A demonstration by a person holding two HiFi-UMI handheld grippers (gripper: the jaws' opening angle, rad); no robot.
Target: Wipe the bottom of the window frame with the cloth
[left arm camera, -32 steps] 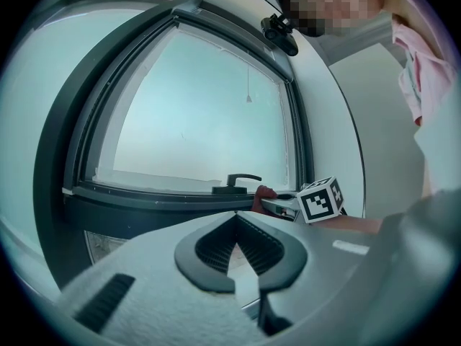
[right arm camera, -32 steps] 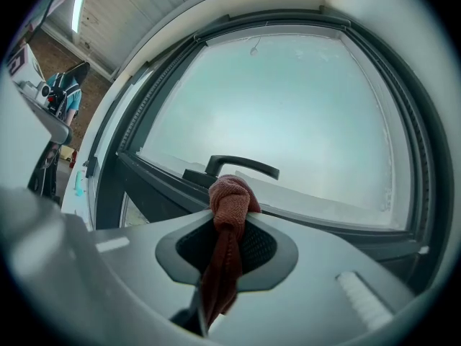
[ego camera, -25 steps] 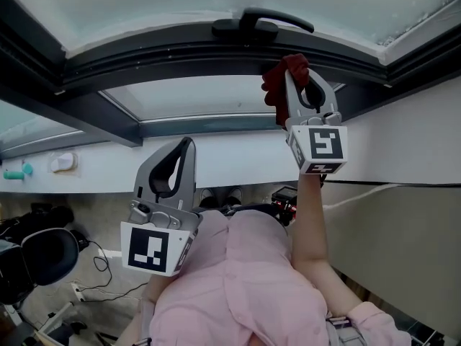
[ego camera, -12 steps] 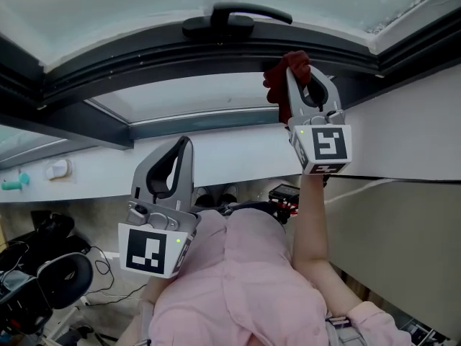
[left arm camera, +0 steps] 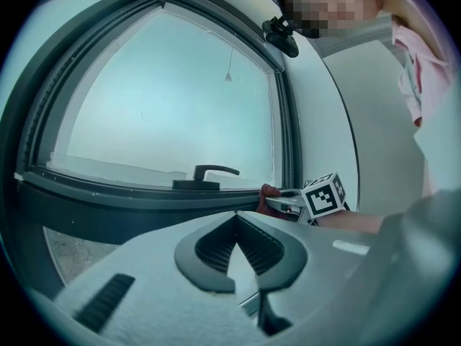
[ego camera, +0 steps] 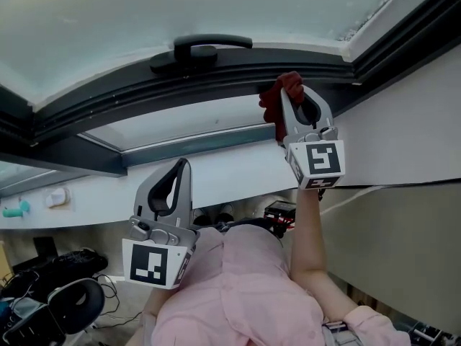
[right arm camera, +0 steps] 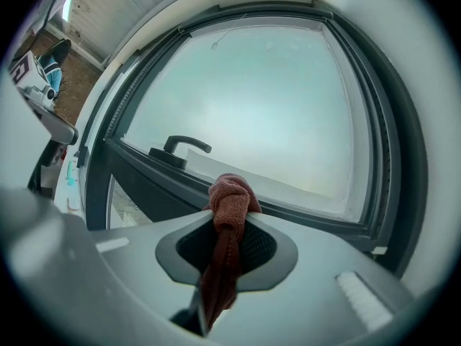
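rightward along the frame [ego camera: 180,85] the cloth [ego camera: 275,101] has slid, farther from the handle [ego camera: 202,49] and nearer the corner. right gripper [ego camera: 295,96] is clamped on it, a red wad bulging past the tips and pressed on the bottom rail, the rest trailing back between the jaws. left gripper [ego camera: 185,164] hangs below, jaws together on nothing. risk: the wad is small, so a tilt could let bare tips scrape the rail, or drag could tug the cloth loose.
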